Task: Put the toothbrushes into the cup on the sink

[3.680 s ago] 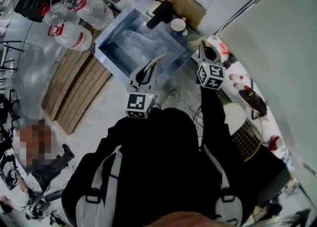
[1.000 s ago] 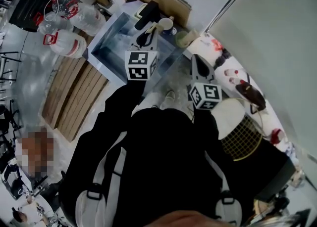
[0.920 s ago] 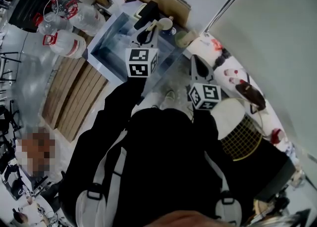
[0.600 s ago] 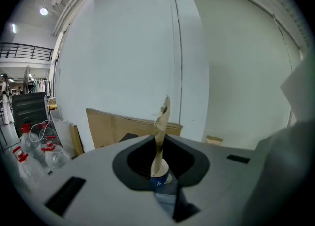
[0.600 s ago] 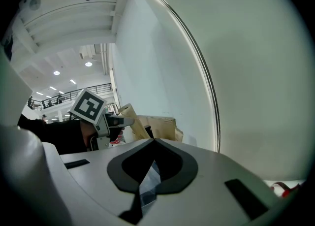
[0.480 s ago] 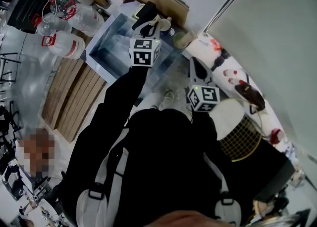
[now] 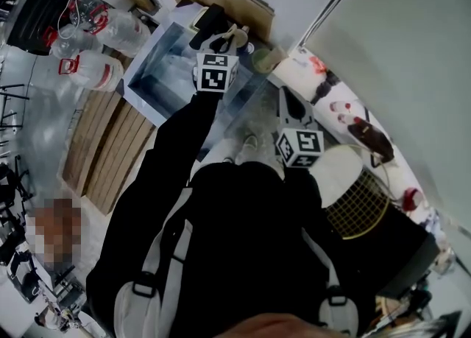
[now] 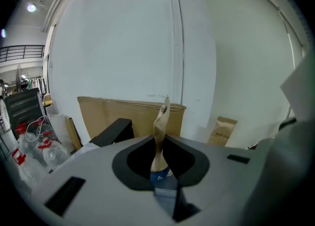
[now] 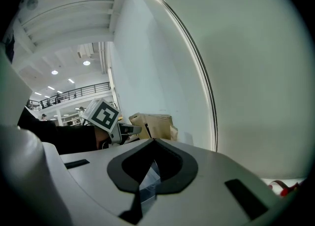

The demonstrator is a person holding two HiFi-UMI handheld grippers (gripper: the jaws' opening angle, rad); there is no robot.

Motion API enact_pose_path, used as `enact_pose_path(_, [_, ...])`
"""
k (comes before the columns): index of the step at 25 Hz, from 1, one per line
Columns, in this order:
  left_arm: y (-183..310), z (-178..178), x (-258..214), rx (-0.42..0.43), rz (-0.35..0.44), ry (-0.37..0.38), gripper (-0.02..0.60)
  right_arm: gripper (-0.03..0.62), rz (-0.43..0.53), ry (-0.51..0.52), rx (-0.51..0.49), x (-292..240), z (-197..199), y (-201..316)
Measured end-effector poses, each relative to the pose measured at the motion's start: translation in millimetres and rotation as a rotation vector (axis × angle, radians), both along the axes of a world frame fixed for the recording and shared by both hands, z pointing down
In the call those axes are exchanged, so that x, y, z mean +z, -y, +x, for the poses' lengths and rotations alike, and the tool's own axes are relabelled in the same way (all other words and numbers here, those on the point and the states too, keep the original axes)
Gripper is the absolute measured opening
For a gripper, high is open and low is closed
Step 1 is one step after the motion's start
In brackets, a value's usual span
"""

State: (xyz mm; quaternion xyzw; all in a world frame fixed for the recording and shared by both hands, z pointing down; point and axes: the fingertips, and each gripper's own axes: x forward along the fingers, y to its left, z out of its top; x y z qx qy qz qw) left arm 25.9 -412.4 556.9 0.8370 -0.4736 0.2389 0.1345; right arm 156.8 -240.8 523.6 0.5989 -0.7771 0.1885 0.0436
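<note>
Left gripper [image 7: 223, 40] is reached out over the back edge of the sink [image 7: 140, 82], jaws nearly closed and clamped on a toothbrush [image 8: 160, 126] with a pale, wood-coloured handle. In the left gripper view the handle stands straight up out of the narrow gap between the pads, with a slight twist towards the top. There's a bit of blue right at its base, but I can't tell what that is.

From the head view the toothbrush sits just beside the cup [image 7: 244, 32] at the sink's far corner, next to the black faucet [image 7: 208, 16] – I honestly can't say whether any part of it is inside the cup, since the gripper covers most of it.

Right gripper [image 7: 285, 97] is held closer to the body, off the sink's right side and well apart from the left one. Its jaws are fully together with nothing between them – the right gripper view shows only the two clear pads meeting.

Other stuff around: cardboard [image 8: 128, 114] leaning on the wall behind the sink, water jugs [image 7: 92, 71] on the floor to the left, and a wire basket [image 7: 357, 211] on the right
</note>
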Motion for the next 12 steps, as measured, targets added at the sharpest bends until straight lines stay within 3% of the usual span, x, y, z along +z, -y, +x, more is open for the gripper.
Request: enact_pose_path(12, [13,8,36,-0.011,-0.073,0.003,0.044,0.002,-0.012,0.004,0.020,6,11,-2])
